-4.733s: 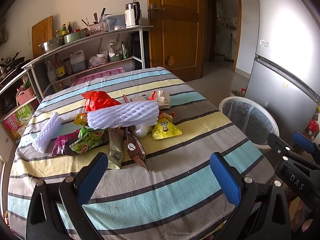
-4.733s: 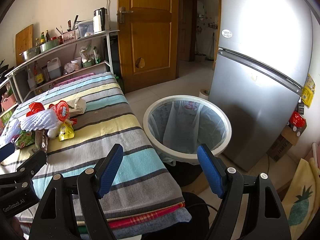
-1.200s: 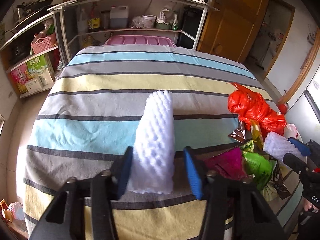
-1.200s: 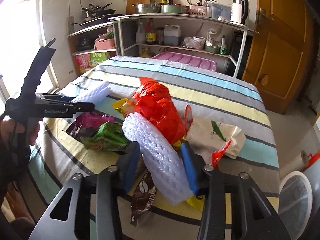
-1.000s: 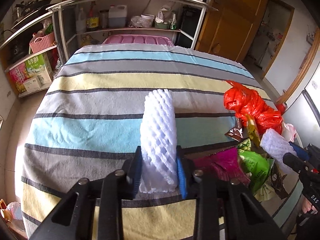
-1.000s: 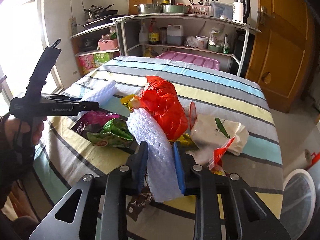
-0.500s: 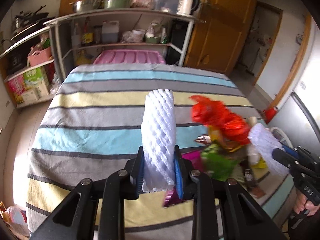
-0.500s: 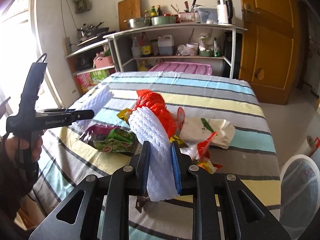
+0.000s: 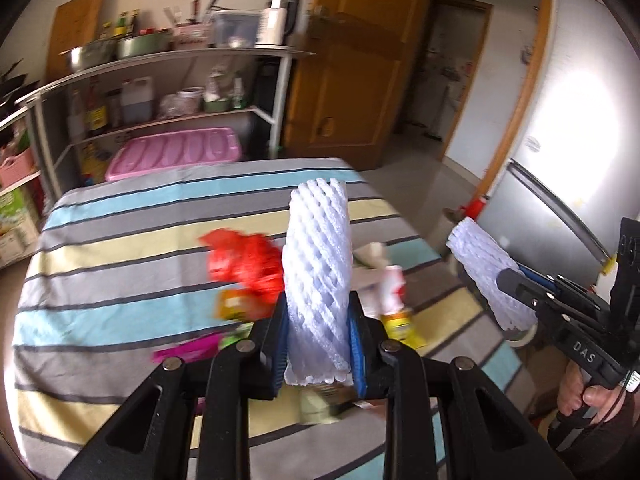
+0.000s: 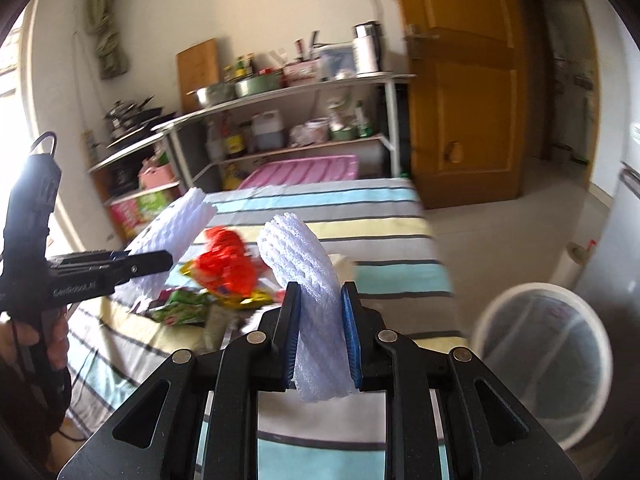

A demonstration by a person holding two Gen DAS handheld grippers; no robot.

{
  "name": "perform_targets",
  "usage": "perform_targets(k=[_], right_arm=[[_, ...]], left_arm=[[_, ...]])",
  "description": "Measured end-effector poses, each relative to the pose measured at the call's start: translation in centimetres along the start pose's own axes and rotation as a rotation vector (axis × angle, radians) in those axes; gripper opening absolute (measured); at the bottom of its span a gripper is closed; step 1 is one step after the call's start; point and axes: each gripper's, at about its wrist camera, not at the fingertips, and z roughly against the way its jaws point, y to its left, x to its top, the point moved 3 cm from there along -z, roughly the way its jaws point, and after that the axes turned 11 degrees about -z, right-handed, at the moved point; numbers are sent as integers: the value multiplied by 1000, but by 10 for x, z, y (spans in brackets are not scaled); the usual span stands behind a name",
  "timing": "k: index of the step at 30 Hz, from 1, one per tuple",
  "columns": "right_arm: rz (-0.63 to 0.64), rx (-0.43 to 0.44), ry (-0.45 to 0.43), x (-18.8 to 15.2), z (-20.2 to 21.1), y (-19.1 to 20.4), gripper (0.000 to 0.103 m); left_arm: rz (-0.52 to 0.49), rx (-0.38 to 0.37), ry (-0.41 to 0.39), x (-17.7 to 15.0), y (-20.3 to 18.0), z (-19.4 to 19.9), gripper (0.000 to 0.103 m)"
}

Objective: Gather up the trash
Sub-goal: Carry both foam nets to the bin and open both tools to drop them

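Both grippers, left (image 9: 318,344) and right (image 10: 320,334), clamped low on feather-light, squashy foam net sleeves (image 9: 318,276), upper lengths projecting beyond jaws.

Both grippers are black frames with blue pads and round silver screws. The left gripper (image 9: 318,342) carries white "GenRobot.AI" lettering along its side; the right gripper (image 10: 320,338) reads "DAS". Bare-skinned hands grip the handles, with dark sleeves behind them.
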Motion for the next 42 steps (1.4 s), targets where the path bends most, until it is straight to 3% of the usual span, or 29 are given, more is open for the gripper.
perform_targets(k=[9,20,26,30,36,42], right_arm=[[-117,-160,-66,7,43,-73,21],[-253,-332,-59,-2,68,-163,21],[-291,-435,-24,-14,64,-203,21],[-293,-491,6,-17,57,-218,21],[-300,-531,42,-19,45,-233,22],[-318,-550,70,-25,37,-244,28]], left_arm=[[-113,-150,15,30,-83,-37,27],[-232,-305,94,46,-183,-96,27],[-278,-325,144,44,-218,-123,27],[-309,-298,162,41,-237,-134,27],[-328,-290,185,40,-241,-150,28],[-314,-287,201,41,-239,-157,40]])
